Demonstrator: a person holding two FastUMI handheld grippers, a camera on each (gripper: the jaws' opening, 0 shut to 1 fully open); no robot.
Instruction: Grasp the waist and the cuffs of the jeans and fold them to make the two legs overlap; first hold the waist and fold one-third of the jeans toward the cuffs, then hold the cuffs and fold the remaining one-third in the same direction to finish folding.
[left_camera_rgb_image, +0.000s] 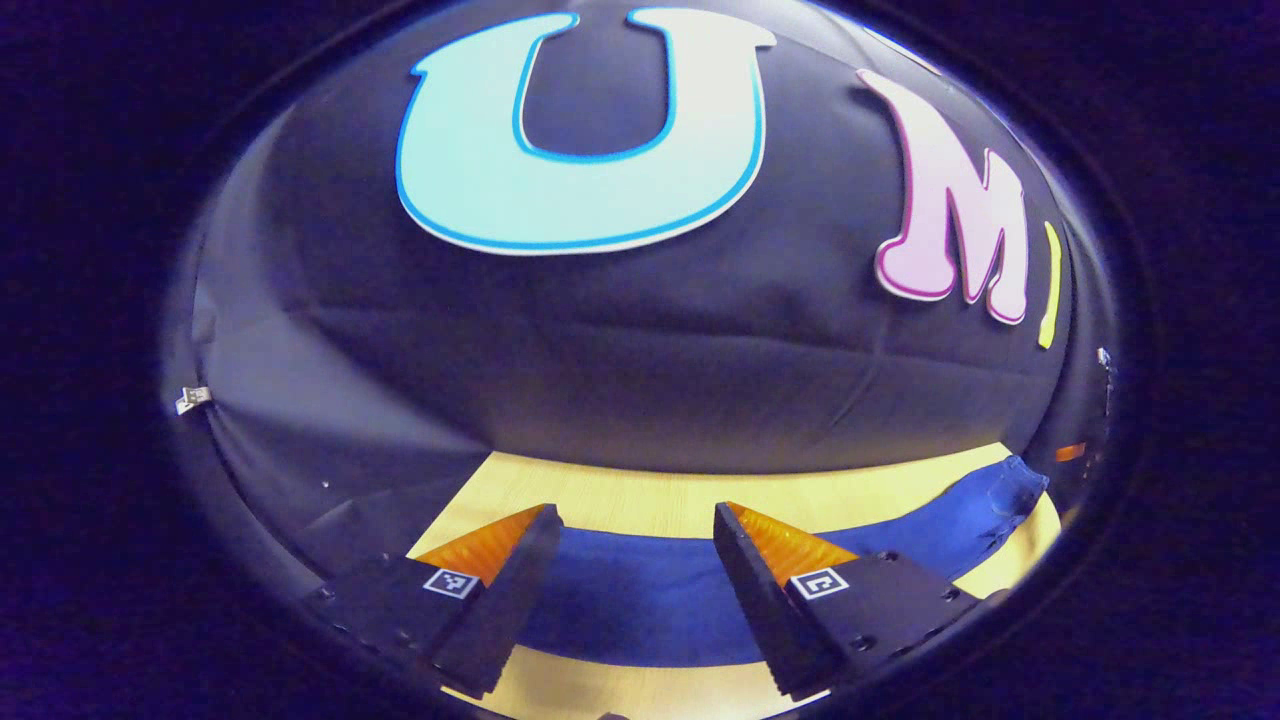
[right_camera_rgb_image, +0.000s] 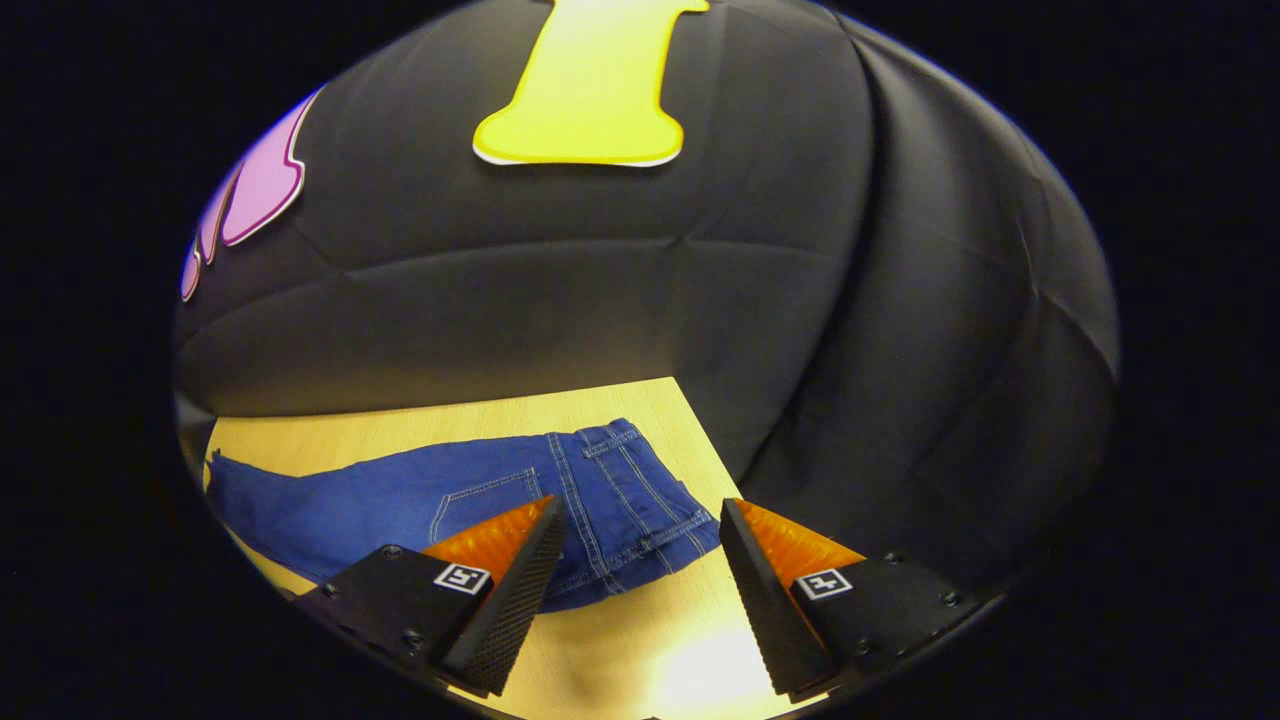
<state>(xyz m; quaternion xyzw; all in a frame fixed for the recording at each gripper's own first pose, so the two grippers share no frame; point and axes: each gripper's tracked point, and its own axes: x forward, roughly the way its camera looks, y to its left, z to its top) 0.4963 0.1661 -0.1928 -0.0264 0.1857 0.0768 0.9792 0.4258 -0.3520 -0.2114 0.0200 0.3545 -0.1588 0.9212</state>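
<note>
Jeans (right_camera_rgb_image: 480, 500) lie flat on the table (right_camera_rgb_image: 640, 410), long axis crosswise ahead of me. My right gripper (right_camera_rgb_image: 635, 555) hangs spread by the waist end; my left gripper (left_camera_rgb_image: 635, 560), spread too, over the leg, cuffs probably further left. Nothing pinched.

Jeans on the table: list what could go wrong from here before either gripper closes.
1. In the right gripper view the waist of the jeans lies close to the table's far right corner, so a pull that way might drag denim over the edge.
2. The right gripper is open with the waist mostly near one finger; closing here may catch only one layer.
3. The left gripper straddles mid-leg, not the cuffs.
</note>
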